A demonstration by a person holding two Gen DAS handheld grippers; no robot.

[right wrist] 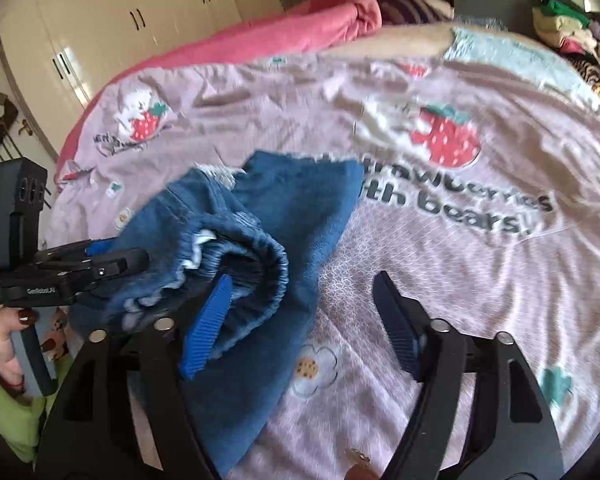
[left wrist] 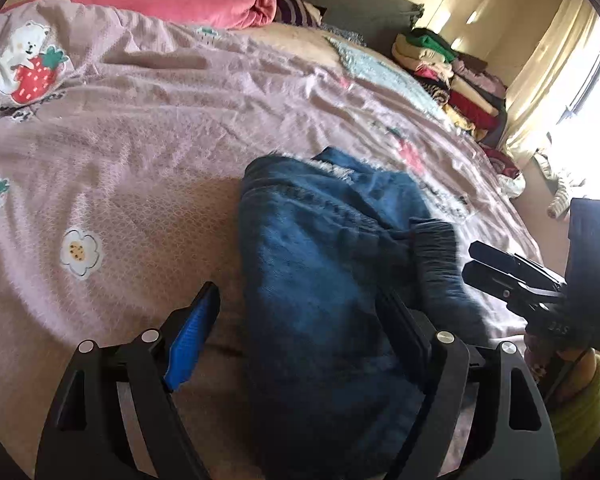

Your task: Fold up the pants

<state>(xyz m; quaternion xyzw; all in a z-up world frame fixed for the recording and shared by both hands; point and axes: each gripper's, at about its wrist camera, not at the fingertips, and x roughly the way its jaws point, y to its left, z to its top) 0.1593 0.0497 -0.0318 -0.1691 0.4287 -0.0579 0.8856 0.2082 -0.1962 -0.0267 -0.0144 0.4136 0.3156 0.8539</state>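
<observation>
Blue denim pants (left wrist: 324, 264) lie bunched and folded over on the pink bedspread (left wrist: 140, 140); they also show in the right wrist view (right wrist: 268, 216), with the elastic waistband (right wrist: 236, 256) nearest me. My left gripper (left wrist: 300, 312) is open, its fingers straddling the near end of the pants. My right gripper (right wrist: 304, 292) is open, its left finger (right wrist: 210, 320) against the waistband, its right finger over bare bedspread. The right gripper also shows in the left wrist view (left wrist: 476, 260), beside the waistband.
A rolled pink blanket (left wrist: 204, 4) lies at the head of the bed. A pile of folded clothes (left wrist: 452, 72) stands at the far right edge. White wardrobe doors (right wrist: 112, 24) stand beyond the bed. A bright window (left wrist: 596, 92) is on the right.
</observation>
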